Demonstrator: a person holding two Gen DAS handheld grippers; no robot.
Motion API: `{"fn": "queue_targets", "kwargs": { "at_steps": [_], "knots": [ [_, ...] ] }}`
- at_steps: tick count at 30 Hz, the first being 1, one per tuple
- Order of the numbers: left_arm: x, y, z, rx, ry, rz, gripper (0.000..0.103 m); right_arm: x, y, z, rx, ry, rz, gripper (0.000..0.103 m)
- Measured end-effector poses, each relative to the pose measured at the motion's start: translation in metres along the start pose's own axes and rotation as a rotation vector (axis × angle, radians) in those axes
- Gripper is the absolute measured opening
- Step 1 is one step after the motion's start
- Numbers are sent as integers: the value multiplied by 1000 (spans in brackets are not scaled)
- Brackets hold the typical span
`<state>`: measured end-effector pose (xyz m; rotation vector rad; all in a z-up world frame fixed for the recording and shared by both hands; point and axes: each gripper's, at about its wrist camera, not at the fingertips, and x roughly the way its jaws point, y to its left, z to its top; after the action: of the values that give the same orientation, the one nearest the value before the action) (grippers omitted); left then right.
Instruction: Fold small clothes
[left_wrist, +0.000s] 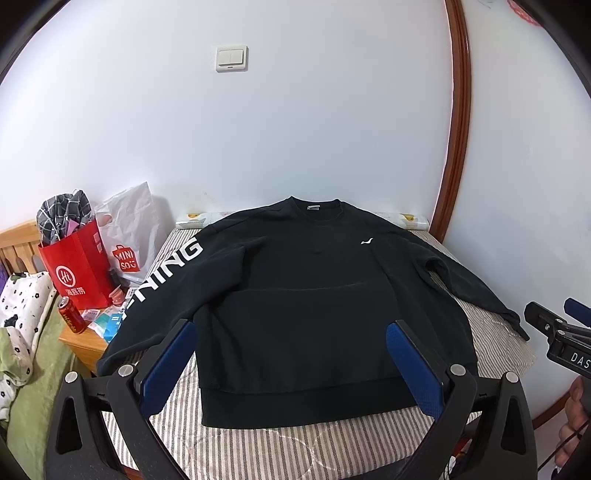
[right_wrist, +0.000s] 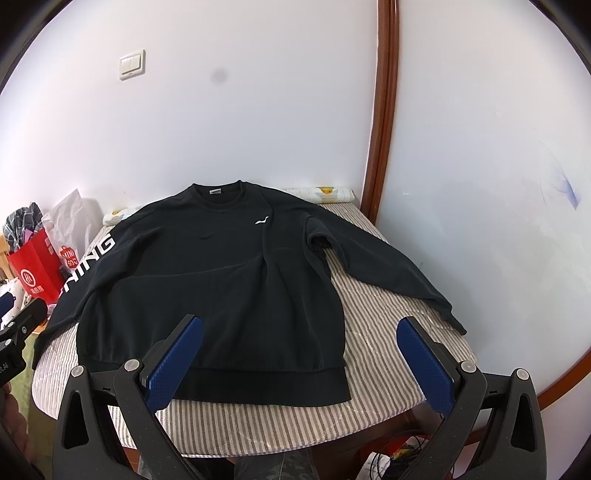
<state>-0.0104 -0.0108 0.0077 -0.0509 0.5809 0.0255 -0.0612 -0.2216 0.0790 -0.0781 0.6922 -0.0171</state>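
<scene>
A black long-sleeved sweatshirt (left_wrist: 295, 295) lies face up and spread flat on a table covered with a grey-and-white striped cloth (right_wrist: 388, 314), its collar toward the white wall and its ribbed hem nearest the cameras. One sleeve, printed with large white letters (left_wrist: 166, 273), runs off the table's edge on the left; the other sleeve (right_wrist: 388, 266) is stretched out across the striped cloth toward the right, its cuff near the table's rim. A small white logo (right_wrist: 263, 220) sits on the chest. The left gripper (left_wrist: 291, 365) hovers above the hem with its jaws spread wide, the blue pads (left_wrist: 168, 365) far apart and nothing between them; whether the tips touch the fabric cannot be told from this angle. The right gripper (right_wrist: 301, 362) is likewise wide open over the hem's right corner, one pad above the dark fabric and the other above bare striped cloth, holding nothing (in the left wrist view its black tip also shows at the right edge, beside the sleeve cuff). To the left of the table stands a wooden bedside cabinet (left_wrist: 83, 341) carrying a red paper bag (left_wrist: 79, 269), a white plastic Miniso bag (left_wrist: 129, 229) and a red drink can (left_wrist: 72, 315). A light switch (left_wrist: 231, 58) is mounted on the wall above, and a brown wooden door frame (right_wrist: 384, 110) rises behind the table's right end.
</scene>
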Motion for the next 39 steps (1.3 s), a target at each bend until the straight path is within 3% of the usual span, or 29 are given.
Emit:
{"fn": "queue_targets", "kwargs": {
  "at_steps": [39],
  "knots": [
    [-3,17,2,-34,8,-6,103,7,3,0,-7,14,-4,103]
  ]
}}
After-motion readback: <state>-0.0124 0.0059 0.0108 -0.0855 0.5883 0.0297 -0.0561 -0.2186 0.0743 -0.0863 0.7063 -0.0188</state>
